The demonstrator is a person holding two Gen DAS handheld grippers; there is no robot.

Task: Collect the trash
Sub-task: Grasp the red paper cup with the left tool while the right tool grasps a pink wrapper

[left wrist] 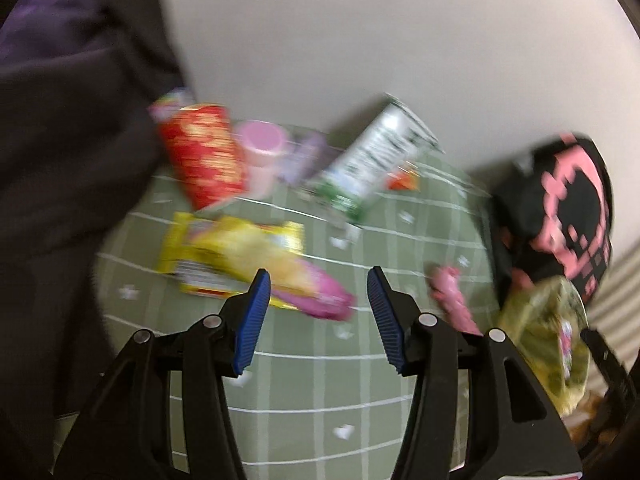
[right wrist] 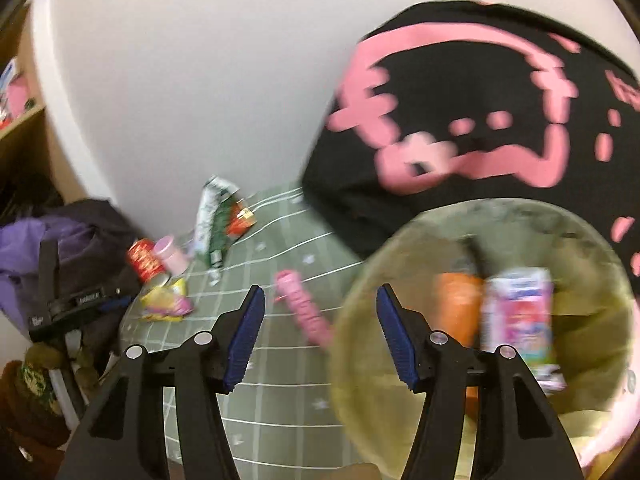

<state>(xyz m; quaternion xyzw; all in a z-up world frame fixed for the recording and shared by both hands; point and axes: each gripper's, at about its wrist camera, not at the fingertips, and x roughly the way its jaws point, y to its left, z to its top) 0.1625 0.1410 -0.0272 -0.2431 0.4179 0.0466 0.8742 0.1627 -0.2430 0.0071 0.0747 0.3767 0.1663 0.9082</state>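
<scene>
Both my grippers were empty at that moment. The right gripper [right wrist: 320,336] stood with its jaws wide apart and nothing between the pads, poised at the near rim of the trash bin [right wrist: 400,240], which sat just ahead and to its right. Inside the bin I could see an orange wrapper [right wrist: 460,304] and a pink-and-white carton [right wrist: 518,316] — already collected, by the look of it, which would explain the spread jaws right beside the opening.

The left gripper [left wrist: 318,320] was also parted, roughly halfway, with only green checked tablecloth [left wrist: 320,392] showing between its blue pads. Just ahead and slightly left of it lay the yellow snack bag [left wrist: 232,256], flat on the cloth; I judged that to be my next target. A pink wrapper [left wrist: 452,296] lay just to its right, near the bin.

Farther ahead stood a red can [left wrist: 200,156] and a pink cup [left wrist: 262,152], tightly side by side, with a white-and-green carton [left wrist: 376,160] leaning beyond — clutter still to clear. A dark bag [left wrist: 72,140] crowded the left side, and a black cloth with pink print [right wrist: 480,112] loomed behind the bin. Everything was motion-blurred, so finer detail escaped me.
</scene>
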